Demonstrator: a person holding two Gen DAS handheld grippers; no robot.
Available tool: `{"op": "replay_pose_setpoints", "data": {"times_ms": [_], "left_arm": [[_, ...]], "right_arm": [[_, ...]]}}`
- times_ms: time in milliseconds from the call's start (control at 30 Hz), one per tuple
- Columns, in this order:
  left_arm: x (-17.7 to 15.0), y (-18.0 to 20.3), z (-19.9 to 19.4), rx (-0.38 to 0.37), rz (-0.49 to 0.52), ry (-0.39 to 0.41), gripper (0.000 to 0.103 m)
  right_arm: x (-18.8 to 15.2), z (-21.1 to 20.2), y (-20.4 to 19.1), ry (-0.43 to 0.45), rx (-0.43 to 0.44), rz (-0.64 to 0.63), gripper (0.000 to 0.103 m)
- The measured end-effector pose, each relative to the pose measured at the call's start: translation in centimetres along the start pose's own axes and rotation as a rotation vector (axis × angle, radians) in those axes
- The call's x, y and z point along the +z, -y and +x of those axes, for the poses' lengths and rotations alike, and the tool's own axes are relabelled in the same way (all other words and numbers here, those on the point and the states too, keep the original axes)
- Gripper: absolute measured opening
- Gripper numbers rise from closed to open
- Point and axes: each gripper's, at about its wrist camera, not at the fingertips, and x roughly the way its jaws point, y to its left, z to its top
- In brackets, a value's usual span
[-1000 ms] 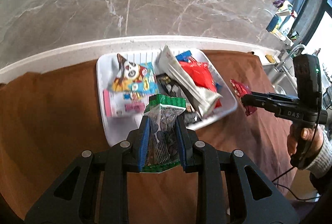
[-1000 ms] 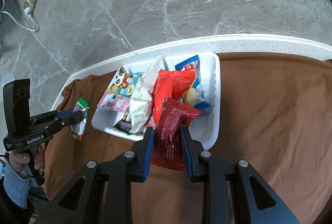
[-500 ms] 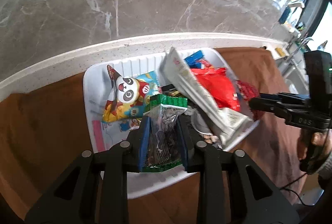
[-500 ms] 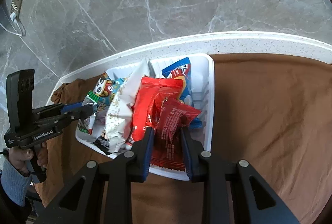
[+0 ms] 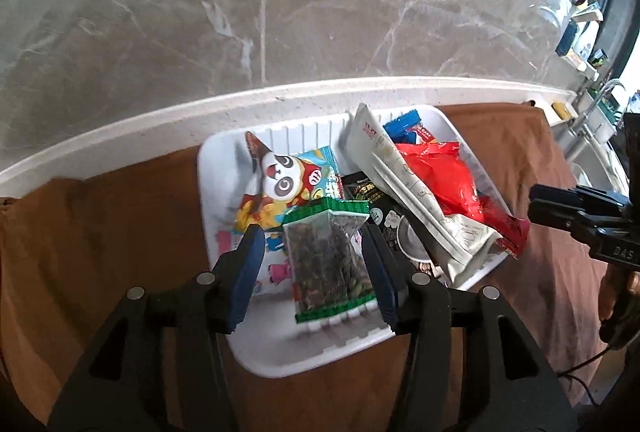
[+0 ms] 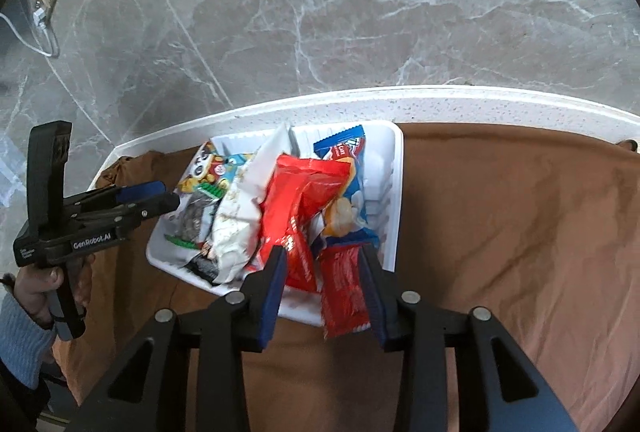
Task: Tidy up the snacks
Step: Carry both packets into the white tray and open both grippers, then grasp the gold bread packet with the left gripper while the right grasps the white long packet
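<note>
With both grippers opening, the seed packet [image 5: 328, 256] sits loose between the left gripper [image 5: 316, 272] pads in the white tray [image 5: 280, 352]. Between the right gripper [image 6: 324, 292] fingers, the dark red packet [image 6: 344, 292] overhangs the rim, so it might slide onto the brown cloth [image 6: 520, 252].

"GenRobot.AI" on the left gripper [image 6: 150, 202]; "DAS" on the right gripper [image 5: 538, 206].

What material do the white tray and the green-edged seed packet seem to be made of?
White tray: probably moulded plastic, smooth and slightly glossy, judging by its ribbed walls and rounded corners. Green-edged seed packet: thin clear plastic film, shiny and crinkled; the dark seeds show through it, between printed green sealed ends.
</note>
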Motion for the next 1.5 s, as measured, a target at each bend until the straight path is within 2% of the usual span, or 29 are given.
{"op": "replay_pose_setpoints", "data": {"times_ms": [200, 367, 533, 633, 800, 967, 1167, 1333, 1500], "left_arm": [[-2.8, 0.5, -3.6, -0.014, -0.015, 0.025, 0.049], [-6.5, 2.0, -6.4, -0.053, -0.005, 0.006, 0.049], [-11.7, 4.7, -8.8, -0.092, 0.082, -0.042, 0.049], [-15.0, 6.7, -10.1, -0.128, 0.202, -0.084, 0.049], [-20.7, 11.0, -12.7, -0.190, 0.518, -0.143, 0.049], [-25.5, 14.5, -14.3, -0.195, 0.839, -0.181, 0.049], [-27.9, 16.3, -13.5, -0.186, 1.051, -0.204, 0.049], [-30.2, 17.8, -13.2, -0.161, 1.268, -0.208, 0.049], [-30.9, 18.9, -12.5, -0.183, 1.404, -0.208, 0.051]], "right_arm": [[-1.8, -2.8, -1.4, 0.009, 0.033, -0.002, 0.041], [-4.4, -4.8, -2.7, -0.017, 0.076, -0.003, 0.044], [-7.9, -6.1, -4.4, -0.072, 0.116, -0.006, 0.045], [-10.3, -6.5, -5.0, -0.114, 0.148, 0.022, 0.050], [-14.3, -6.7, -5.9, -0.184, 0.182, 0.058, 0.050], [-16.8, -6.5, -6.3, -0.232, 0.200, 0.096, 0.050], [-18.1, -6.6, -6.2, -0.240, 0.182, 0.141, 0.052], [-18.8, -6.3, -5.9, -0.243, 0.174, 0.184, 0.053], [-19.2, -6.3, -5.7, -0.236, 0.161, 0.207, 0.057]]}}
